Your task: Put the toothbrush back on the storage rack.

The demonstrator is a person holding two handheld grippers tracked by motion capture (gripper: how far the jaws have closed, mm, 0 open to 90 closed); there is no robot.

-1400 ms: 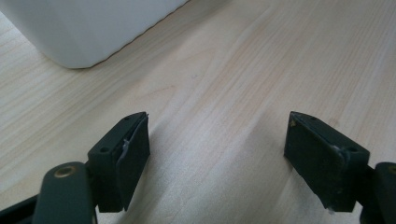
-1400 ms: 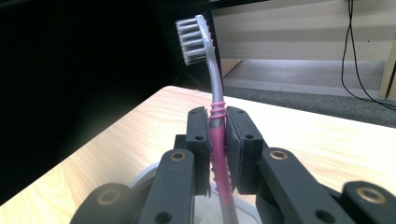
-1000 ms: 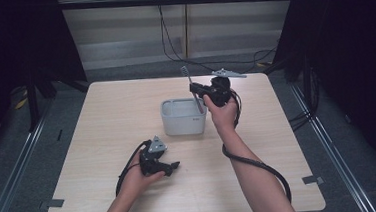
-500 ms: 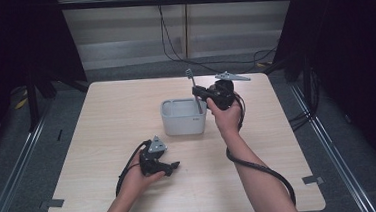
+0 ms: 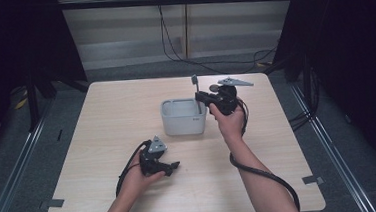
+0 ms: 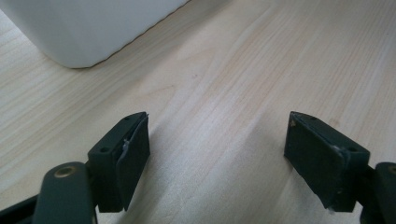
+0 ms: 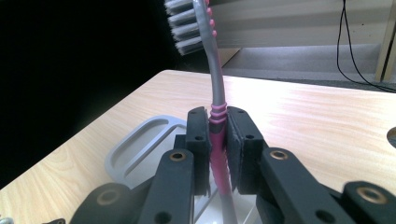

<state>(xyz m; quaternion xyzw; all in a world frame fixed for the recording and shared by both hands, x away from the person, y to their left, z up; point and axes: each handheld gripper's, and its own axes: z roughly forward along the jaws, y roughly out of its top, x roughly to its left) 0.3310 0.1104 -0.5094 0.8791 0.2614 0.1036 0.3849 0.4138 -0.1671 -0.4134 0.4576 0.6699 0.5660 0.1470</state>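
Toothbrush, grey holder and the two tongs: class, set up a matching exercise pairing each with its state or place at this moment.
Column one:
1. toothbrush
2. grey holder
3. left tongs
4. right tongs

Column two:
A. open, over bare wood
B. stands on the table, mid-top
C. upright, bristles on top, pink and grey handle
D. shut on the toothbrush handle

Pairs: 1-C, 2-B, 3-A, 4-D

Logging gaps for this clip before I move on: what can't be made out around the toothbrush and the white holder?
- Toothbrush lower end: right gripper view, hidden behind the right gripper.
- Inside of the holder: high view, too small to tell contents.
- Holder in left gripper view: cut off by the top edge.
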